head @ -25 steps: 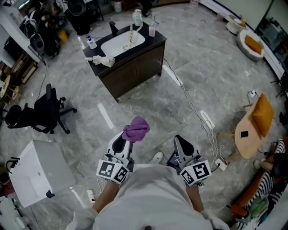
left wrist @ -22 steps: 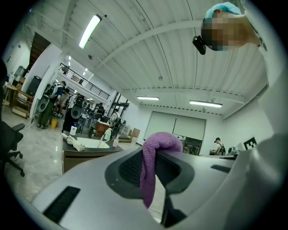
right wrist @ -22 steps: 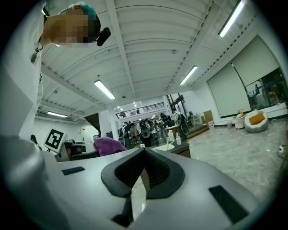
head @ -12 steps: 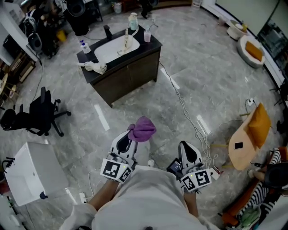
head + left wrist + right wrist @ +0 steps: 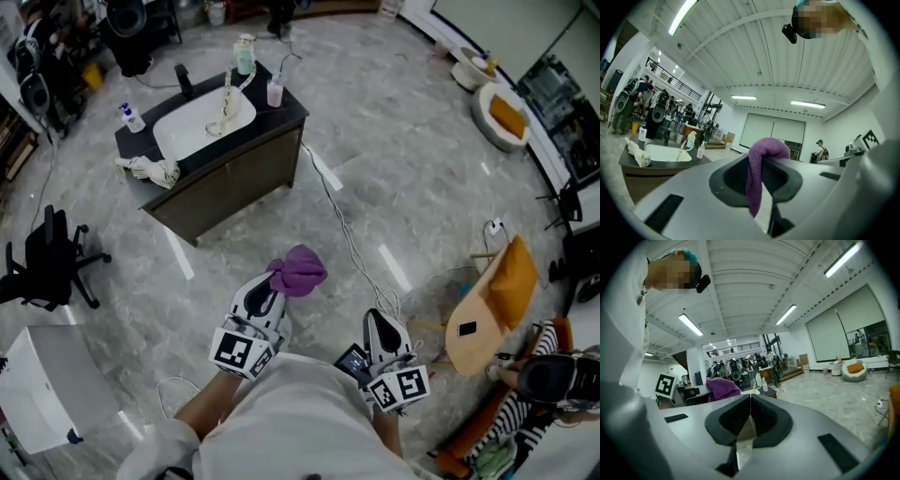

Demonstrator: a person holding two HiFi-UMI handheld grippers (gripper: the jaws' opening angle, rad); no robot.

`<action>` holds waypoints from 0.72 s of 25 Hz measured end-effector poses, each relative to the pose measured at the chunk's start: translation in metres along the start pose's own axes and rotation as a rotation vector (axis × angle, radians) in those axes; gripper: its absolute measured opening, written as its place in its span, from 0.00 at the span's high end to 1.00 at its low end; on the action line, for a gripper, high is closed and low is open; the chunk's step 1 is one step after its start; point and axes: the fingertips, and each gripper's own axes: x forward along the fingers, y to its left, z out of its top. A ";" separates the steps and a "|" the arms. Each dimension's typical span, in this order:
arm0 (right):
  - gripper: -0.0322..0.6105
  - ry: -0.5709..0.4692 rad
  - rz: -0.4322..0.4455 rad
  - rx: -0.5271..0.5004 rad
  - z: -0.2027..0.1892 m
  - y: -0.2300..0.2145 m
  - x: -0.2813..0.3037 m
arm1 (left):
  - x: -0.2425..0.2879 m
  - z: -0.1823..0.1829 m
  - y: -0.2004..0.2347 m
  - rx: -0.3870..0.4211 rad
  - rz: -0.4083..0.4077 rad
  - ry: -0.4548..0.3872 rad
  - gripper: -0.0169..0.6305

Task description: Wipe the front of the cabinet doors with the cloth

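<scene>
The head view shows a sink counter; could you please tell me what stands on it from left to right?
Small blue-capped bottle → black faucet → pale green bottle → pink cup. White rag omitted: it overlaps the small bottle.

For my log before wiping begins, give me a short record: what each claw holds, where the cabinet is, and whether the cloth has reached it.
left claw: shut on the purple cloth
right claw: shut, nothing in it
cabinet: dark, sink on top, ahead and well apart from both claws
wiping: not yet begun; the cloth is clear of the cabinet front
</scene>
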 end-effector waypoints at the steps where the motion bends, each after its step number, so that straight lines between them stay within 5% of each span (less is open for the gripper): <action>1: 0.91 0.003 -0.011 -0.003 0.006 -0.010 0.012 | 0.016 0.005 0.005 -0.005 -0.010 -0.009 0.89; 8: 0.91 -0.041 -0.035 -0.020 0.046 -0.052 0.094 | 0.089 0.020 0.054 0.003 -0.039 -0.017 0.89; 18: 0.91 -0.026 0.043 -0.022 0.065 -0.080 0.183 | 0.119 0.043 0.118 0.030 0.099 -0.025 0.89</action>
